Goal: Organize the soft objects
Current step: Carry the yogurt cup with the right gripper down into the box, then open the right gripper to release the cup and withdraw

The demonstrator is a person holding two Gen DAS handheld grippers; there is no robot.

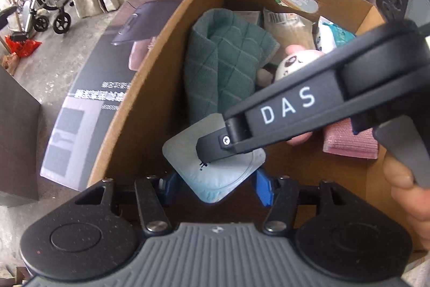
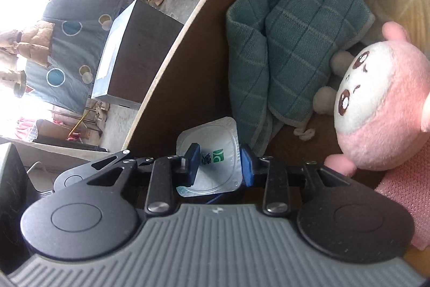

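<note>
— Where are your hand-held grippers?

— My right hand-held gripper (image 2: 219,164) is inside the box (image 1: 150,88), fingers spread on either side of a foil-lidded cup (image 2: 208,160) by the box's left wall; one pad (image 2: 193,162) sits over the lid, not clamped. My left hand-held gripper (image 1: 215,188) hangs just above the same cup (image 1: 212,166), fingers apart, gripping nothing.

— And the soft things?

— All in the box. The teal towel (image 2: 290,45) lies bunched against the left wall, just beyond the cup. The pink plush (image 2: 381,101) lies to its right, touching it. A pink cloth (image 2: 405,192) lies under the plush. Packets (image 1: 285,26) fill the far end.
</note>
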